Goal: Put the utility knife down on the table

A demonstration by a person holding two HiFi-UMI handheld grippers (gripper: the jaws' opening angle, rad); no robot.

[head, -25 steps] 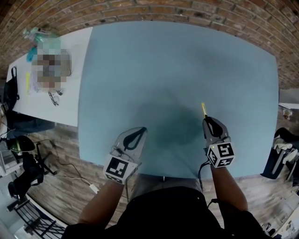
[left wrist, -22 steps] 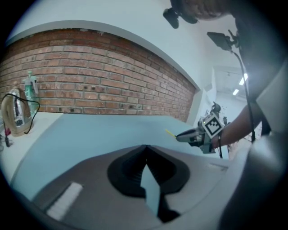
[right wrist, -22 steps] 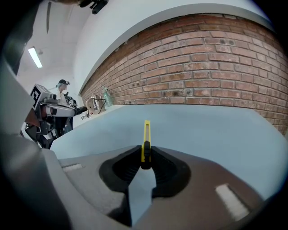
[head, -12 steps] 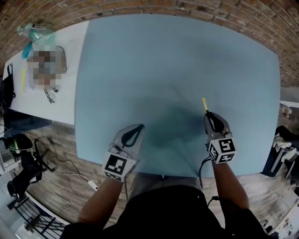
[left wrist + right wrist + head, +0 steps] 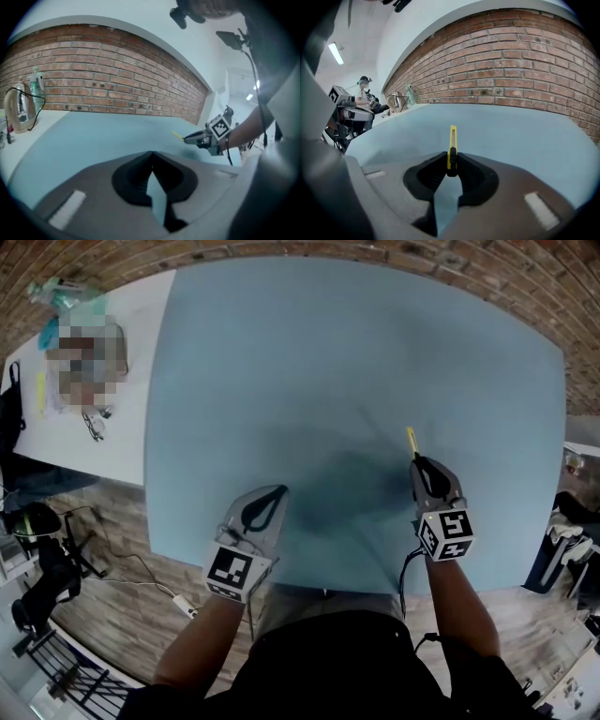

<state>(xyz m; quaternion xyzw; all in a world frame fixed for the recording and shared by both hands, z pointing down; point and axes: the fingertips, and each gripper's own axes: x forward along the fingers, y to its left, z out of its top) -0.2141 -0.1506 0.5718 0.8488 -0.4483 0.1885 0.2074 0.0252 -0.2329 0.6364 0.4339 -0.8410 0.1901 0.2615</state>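
A thin yellow utility knife (image 5: pixel 452 143) stands on edge between the jaws of my right gripper (image 5: pixel 451 165), which is shut on it; its front end sticks out past the jaw tips. In the head view the utility knife (image 5: pixel 411 442) shows as a yellow sliver ahead of my right gripper (image 5: pixel 417 461), over the right part of the light blue table (image 5: pixel 309 362). My left gripper (image 5: pixel 279 491) hovers over the table's near edge at the left, its jaws shut with nothing between them. The left gripper view shows my left gripper (image 5: pixel 151 155) and, farther off, the right gripper (image 5: pixel 186 139) with the utility knife (image 5: pixel 177 136).
A white side table (image 5: pixel 89 381) with small items adjoins the blue table on the left. A red brick wall (image 5: pixel 525 61) runs along the far side. A kettle (image 5: pixel 18 108) and a bottle (image 5: pixel 35 84) stand at the far left. A person (image 5: pixel 363 101) sits in the background.
Both grippers have stayed nearly where they were; the head camera tilted a little, so the table sits slightly higher in view. The knife remains gripped.
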